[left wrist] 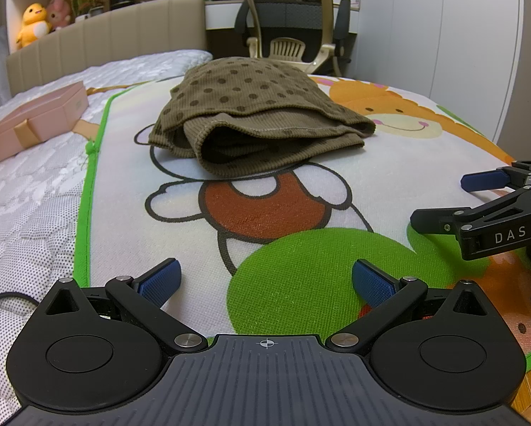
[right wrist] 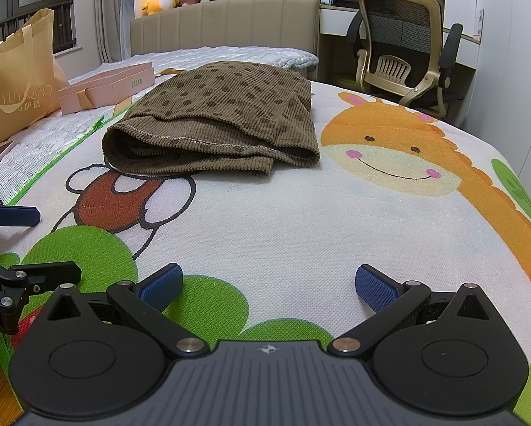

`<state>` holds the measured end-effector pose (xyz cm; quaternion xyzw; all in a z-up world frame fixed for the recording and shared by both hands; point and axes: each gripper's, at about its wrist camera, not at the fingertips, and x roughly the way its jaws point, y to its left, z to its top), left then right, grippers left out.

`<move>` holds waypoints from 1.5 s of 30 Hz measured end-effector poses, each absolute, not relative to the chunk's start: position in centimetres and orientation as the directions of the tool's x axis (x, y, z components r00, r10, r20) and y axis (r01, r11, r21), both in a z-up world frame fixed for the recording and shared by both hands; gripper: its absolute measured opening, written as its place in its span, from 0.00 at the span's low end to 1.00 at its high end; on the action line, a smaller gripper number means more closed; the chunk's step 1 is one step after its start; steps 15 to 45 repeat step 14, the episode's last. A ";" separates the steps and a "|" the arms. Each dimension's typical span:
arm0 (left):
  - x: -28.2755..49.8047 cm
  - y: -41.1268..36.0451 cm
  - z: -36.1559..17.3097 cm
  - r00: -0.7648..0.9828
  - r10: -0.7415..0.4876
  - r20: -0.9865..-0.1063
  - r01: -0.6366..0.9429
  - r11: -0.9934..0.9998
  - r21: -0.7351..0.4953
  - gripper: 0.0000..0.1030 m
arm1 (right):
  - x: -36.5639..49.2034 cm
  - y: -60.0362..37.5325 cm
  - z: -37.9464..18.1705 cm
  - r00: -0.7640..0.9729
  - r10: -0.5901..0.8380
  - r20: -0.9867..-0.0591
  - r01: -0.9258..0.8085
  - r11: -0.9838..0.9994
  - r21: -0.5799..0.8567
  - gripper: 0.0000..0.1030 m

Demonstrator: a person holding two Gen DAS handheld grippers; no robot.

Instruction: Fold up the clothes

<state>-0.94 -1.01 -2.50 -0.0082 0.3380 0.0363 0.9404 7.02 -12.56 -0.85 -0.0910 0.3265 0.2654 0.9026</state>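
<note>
A brown ribbed garment with dark polka dots lies folded in a stack on the cartoon play mat, its open folded edges facing me. It also shows in the right wrist view. My left gripper is open and empty, low over the mat, well short of the garment. My right gripper is open and empty too, beside the left one; it shows at the right edge of the left wrist view. The left gripper shows at the left edge of the right wrist view.
A pink gift box lies on the white mattress left of the mat. A beige tote bag stands further left. A headboard with plush toys is behind. An office chair stands past the bed's far right.
</note>
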 end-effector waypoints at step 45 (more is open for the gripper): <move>-1.0 -1.1 -2.5 0.772 0.063 -0.633 -0.075 0.997 0.008 1.00 | 7.0 -12.6 -0.9 0.646 0.418 -0.638 -0.539 0.842 0.006 1.00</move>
